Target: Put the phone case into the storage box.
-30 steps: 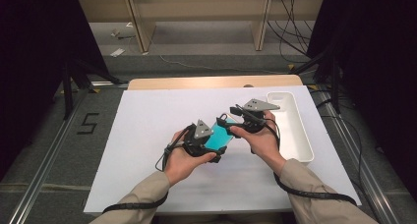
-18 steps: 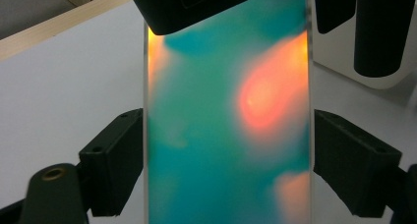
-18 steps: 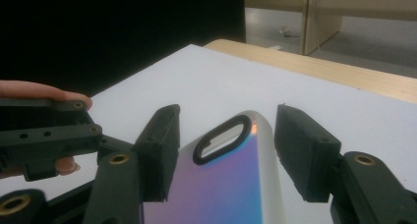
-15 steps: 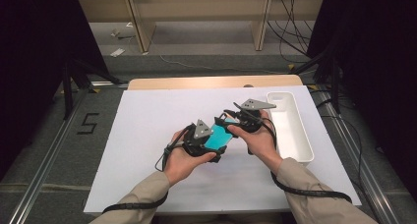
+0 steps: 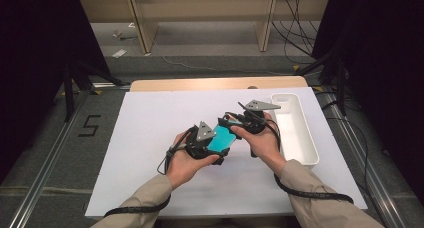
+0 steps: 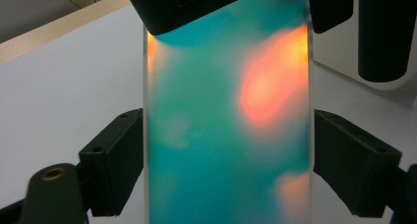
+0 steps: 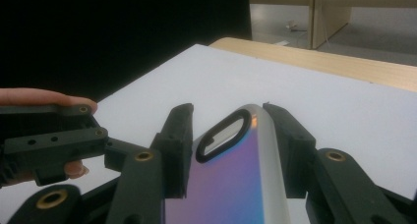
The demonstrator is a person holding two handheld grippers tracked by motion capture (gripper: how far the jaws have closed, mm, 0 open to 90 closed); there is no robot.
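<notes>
The white surface (image 5: 150, 138) is carrying little: a long white tray (image 5: 295, 133) is lying along its right edge, just right of the phone case (image 5: 221, 138), perhaps waiting to receive it. The case, teal and iridescent, is being held above the surface's middle, between the two hands. The left gripper (image 5: 212, 148) is clasping it across its width, pads (image 6: 118, 165) pressing both long edges, probably to steady it. The right gripper (image 7: 228, 118) is straddling the camera-cutout end; its jaws have just been closing around the case, apparently for a handover, though contact is hard to tell.
</notes>
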